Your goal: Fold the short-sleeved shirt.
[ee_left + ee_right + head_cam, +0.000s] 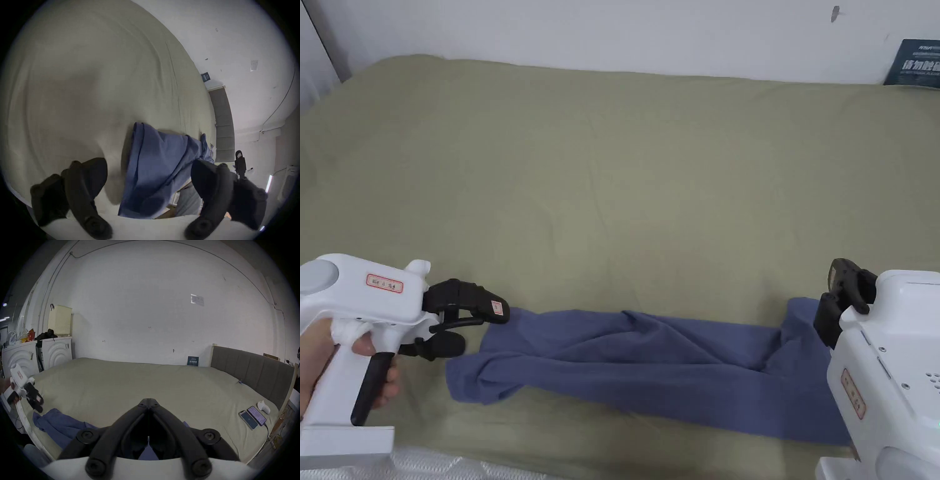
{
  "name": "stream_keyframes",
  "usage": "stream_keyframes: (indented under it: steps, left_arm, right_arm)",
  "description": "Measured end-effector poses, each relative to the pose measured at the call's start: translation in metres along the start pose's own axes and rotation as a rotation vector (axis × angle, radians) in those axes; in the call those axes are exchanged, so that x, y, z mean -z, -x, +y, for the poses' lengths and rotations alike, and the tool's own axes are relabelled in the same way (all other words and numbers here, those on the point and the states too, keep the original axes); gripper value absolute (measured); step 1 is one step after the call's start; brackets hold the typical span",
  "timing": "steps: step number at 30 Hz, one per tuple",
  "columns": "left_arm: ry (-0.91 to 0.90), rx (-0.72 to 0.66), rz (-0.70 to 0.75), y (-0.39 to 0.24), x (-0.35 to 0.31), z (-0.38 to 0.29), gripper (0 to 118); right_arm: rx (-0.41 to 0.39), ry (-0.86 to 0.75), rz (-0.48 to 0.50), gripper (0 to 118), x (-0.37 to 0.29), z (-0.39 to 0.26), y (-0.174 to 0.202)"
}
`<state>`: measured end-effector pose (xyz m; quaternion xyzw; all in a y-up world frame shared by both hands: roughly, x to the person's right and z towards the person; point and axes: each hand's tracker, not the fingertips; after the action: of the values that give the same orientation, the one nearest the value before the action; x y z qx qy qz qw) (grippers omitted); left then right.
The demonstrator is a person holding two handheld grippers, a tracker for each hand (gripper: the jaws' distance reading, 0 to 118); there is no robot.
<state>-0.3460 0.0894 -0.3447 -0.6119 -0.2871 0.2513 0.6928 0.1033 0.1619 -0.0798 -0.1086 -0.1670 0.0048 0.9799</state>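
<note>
**Blue shirt bunched along the near edge, one gripper at each end**

The blue short-sleeved shirt (650,365) lies in a long, rumpled band along the near edge of the olive-sheeted bed (612,175), stretched from left to right rather than spread flat — so no fold looks made yet.

The left gripper (478,325) hangs just beside the shirt's left end with its jaws spread; in the left gripper view the cloth (155,162) runs between the two jaws without either pressing on it, which reads as a grip being lined up on that end.

The right gripper (148,400) sits over the shirt's right end by the near right corner. Its jaws are pressed together at the tips, and no cloth shows between them there. Blue fabric (65,425) lies beneath it, apparently unheld.

Two phones (252,417) rest by the bed's right edge, well apart from the shirt.
</note>
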Motion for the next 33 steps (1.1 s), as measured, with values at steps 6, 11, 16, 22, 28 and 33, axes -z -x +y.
stream_keyframes:
  steps: [6, 11, 16, 22, 28, 33]
  left_arm:
    - [0.075, 0.012, -0.082, -0.013, 0.036, -0.003, 113]
    - [0.123, 0.007, -0.118, -0.024, 0.049, -0.002, 107]
    - [0.098, 0.01, 0.025, -0.026, 0.056, -0.008, 6]
    - [0.034, -0.057, -0.025, -0.019, 0.037, -0.005, 6]
    - [-0.029, -0.097, 0.011, -0.017, -0.006, 0.002, 6]
    - [-0.108, -0.11, 0.061, -0.018, -0.05, -0.001, 6]
  right_arm:
    - [0.005, 0.019, -0.009, 0, 0.004, -0.002, -0.004]
    - [0.004, 0.026, -0.01, 0, 0.007, -0.002, -0.006]
    - [0.013, 0.02, -0.011, 0, 0.006, 0.002, -0.009]
    - [0.008, 0.012, -0.012, 0, 0.001, 0.01, -0.013]
    - [0.012, -0.002, -0.016, 0, -0.001, 0.015, -0.017]
    - [0.019, -0.005, -0.012, 0, -0.001, 0.013, -0.018]
